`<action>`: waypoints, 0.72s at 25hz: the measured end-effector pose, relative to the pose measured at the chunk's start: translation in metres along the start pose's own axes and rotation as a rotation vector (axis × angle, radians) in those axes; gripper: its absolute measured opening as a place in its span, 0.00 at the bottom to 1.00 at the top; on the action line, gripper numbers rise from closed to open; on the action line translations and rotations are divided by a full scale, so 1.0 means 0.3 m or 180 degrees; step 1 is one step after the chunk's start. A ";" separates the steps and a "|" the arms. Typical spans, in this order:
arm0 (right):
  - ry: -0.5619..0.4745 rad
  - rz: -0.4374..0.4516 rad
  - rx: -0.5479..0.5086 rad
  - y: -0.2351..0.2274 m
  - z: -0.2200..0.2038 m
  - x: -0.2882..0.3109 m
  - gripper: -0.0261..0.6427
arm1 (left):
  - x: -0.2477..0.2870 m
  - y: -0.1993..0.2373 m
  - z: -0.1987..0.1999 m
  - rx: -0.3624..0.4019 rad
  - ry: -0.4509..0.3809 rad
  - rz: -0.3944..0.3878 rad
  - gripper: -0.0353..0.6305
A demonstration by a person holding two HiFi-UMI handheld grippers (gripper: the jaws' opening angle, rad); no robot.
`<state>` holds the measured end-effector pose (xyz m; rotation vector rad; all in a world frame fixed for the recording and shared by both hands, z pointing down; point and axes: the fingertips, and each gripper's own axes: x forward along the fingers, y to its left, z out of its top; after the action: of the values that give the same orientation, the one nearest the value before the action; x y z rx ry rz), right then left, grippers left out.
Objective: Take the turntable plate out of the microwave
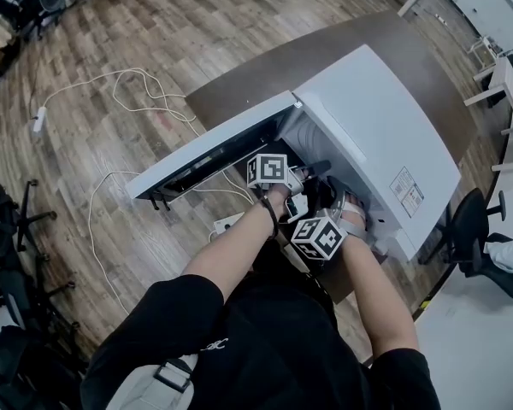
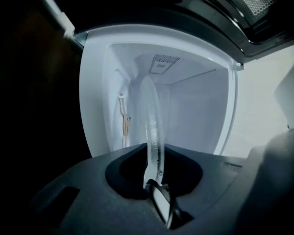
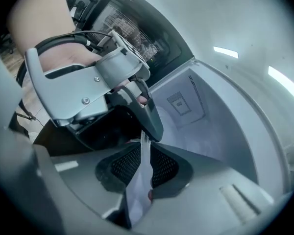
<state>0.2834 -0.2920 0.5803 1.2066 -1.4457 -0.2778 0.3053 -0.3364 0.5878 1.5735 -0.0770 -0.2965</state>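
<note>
"At the mouth of the microwave (image 1: 385, 135), who has the glass plate (image 2: 151, 116)?"

"Noted: my left gripper (image 2: 154, 175) does. Its jaws are clamped on the near rim. The plate sits mostly inside the cavity. From that gripper I see it edge-on, running straight away toward the far wall."

"And the right?"

"My right gripper (image 3: 143, 165) has the same rim between its jaws, just beside the left one and nearer to me. The jaws stand close about the glass. I cannot tell whether the pads press on it."

"Door?"

"The door (image 1: 207, 156) is swung wide to the left, away from both hands. The microwave stands on a brown table (image 1: 239, 84)."

"What does the pull turn on?"

"Direction. Nearly all of the plate lies beyond my jaws, deeper in, and almost nothing of it is on my side of the grip. So the way out is straight back toward me, along the plate's own plane, through the mouth. Judgement: the left hand has the surer hold and should lead. With the weight ahead of the pinch, the far edge will want to dip."

"Risk?"

"The glass could slip in a rim-only pinch, or the far edge could catch the lip of the cavity. Plate not yet out."
</note>
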 end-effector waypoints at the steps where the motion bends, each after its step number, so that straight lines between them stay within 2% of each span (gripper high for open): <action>1: -0.0011 0.0001 -0.0005 0.005 0.005 -0.012 0.14 | -0.011 -0.005 -0.007 -0.0014 -0.0007 0.0001 0.13; 7: -0.0099 0.0043 0.0047 0.053 0.034 -0.095 0.17 | -0.094 -0.037 -0.066 -0.0037 -0.0016 -0.0029 0.13; 12: -0.0231 0.0013 0.0275 0.079 0.053 -0.203 0.17 | -0.159 -0.080 -0.107 -0.0075 -0.0094 -0.0117 0.13; 14: -0.0383 -0.0042 0.0490 0.076 0.061 -0.268 0.17 | -0.188 -0.098 -0.123 -0.0102 -0.0131 -0.0137 0.13; 15: -0.0483 -0.0095 0.0646 0.068 0.064 -0.307 0.15 | -0.204 -0.106 -0.132 -0.0106 -0.0149 -0.0141 0.13; 16: -0.0586 -0.0151 0.0823 0.056 0.065 -0.347 0.08 | -0.220 -0.112 -0.142 -0.0105 -0.0164 -0.0140 0.13; 18: -0.0758 -0.0211 0.1224 0.036 0.058 -0.426 0.05 | -0.254 -0.117 -0.168 -0.0107 -0.0184 -0.0120 0.13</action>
<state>0.2370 -0.1960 0.5071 1.5754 -1.7197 -0.1978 0.2389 -0.2685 0.5635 1.5346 -0.0868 -0.3711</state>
